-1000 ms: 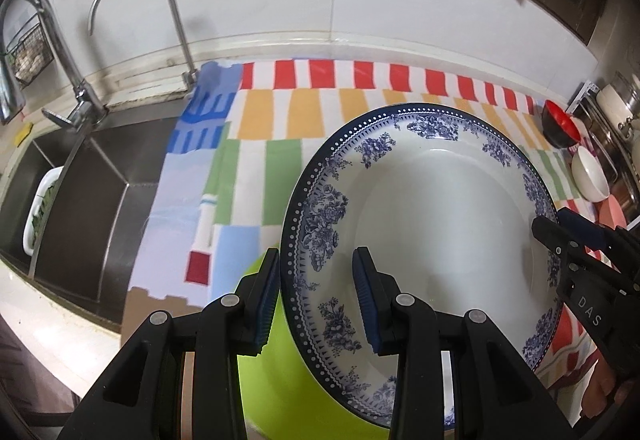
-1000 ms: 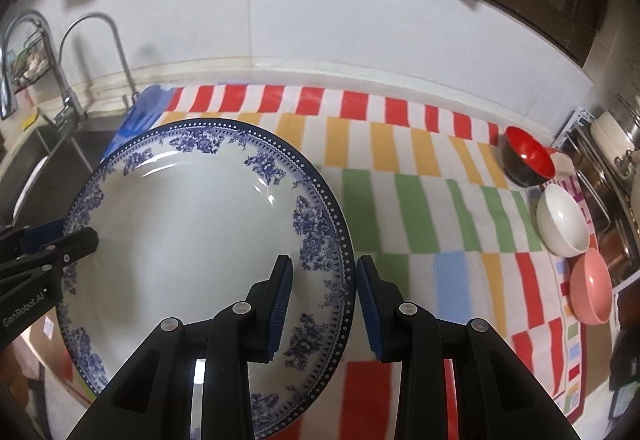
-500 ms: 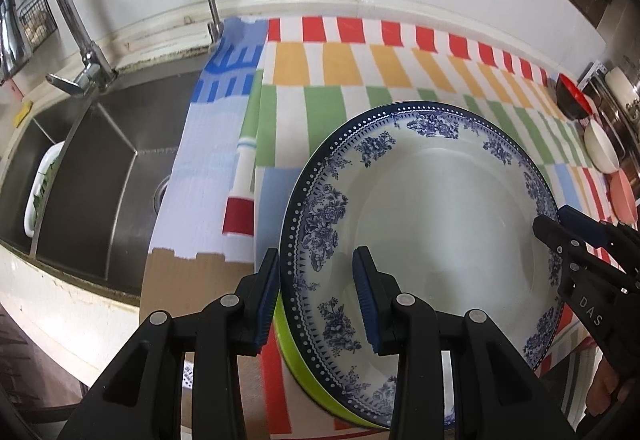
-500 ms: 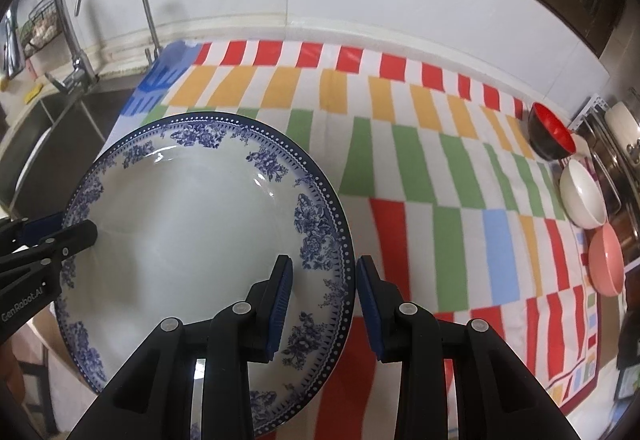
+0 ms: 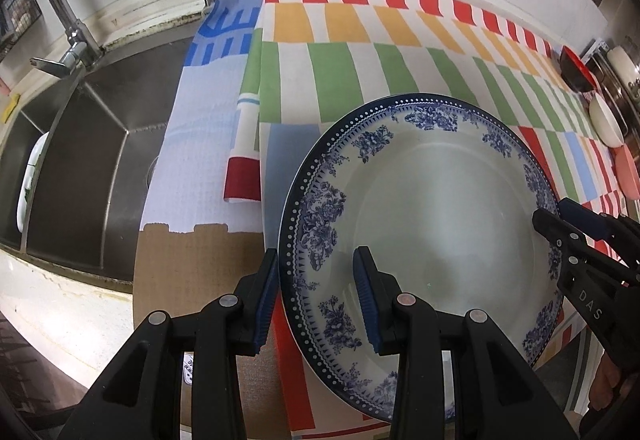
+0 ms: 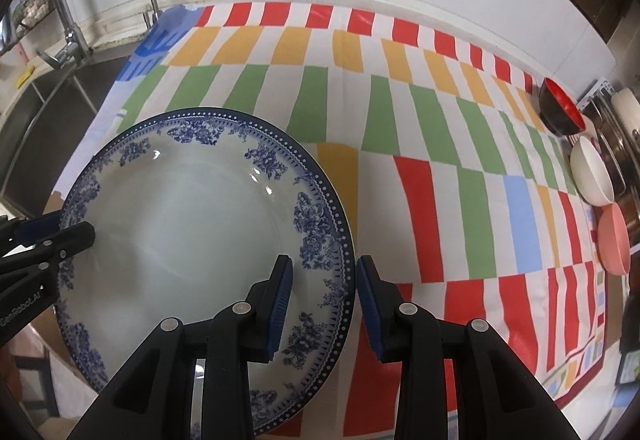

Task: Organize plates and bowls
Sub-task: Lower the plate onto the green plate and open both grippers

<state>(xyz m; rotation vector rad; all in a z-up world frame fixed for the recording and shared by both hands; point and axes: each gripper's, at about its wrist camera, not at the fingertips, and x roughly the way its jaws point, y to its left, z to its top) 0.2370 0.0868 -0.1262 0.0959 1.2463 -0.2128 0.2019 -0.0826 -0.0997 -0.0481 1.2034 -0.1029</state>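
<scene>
A large white plate with a blue flower rim (image 5: pixel 432 224) (image 6: pixel 180 224) hangs low over the front left of the striped cloth (image 6: pixel 400 112), held from both sides. My left gripper (image 5: pixel 316 292) is shut on its left rim, one finger under and one on the face. On the opposite rim my right gripper (image 6: pixel 324 304) is shut in the same way. Each gripper shows in the other's view, the right one (image 5: pixel 560 224) and the left one (image 6: pixel 64 236). A red and black bowl (image 6: pixel 560 108), a white bowl (image 6: pixel 592 170) and a pink bowl (image 6: pixel 614 240) line the cloth's right edge.
A steel sink (image 5: pixel 80 160) with two faucets (image 5: pixel 72 36) lies left of the cloth. A white dish (image 5: pixel 30 180) leans in its far basin. A brown cardboard sheet (image 5: pixel 192 272) covers the counter's front left edge. Metal pots (image 6: pixel 618 144) stand behind the bowls.
Both grippers have carried the plate down and forward over the cloth. The lime-green thing seen under the plate earlier is out of view. The grip looks the same.
</scene>
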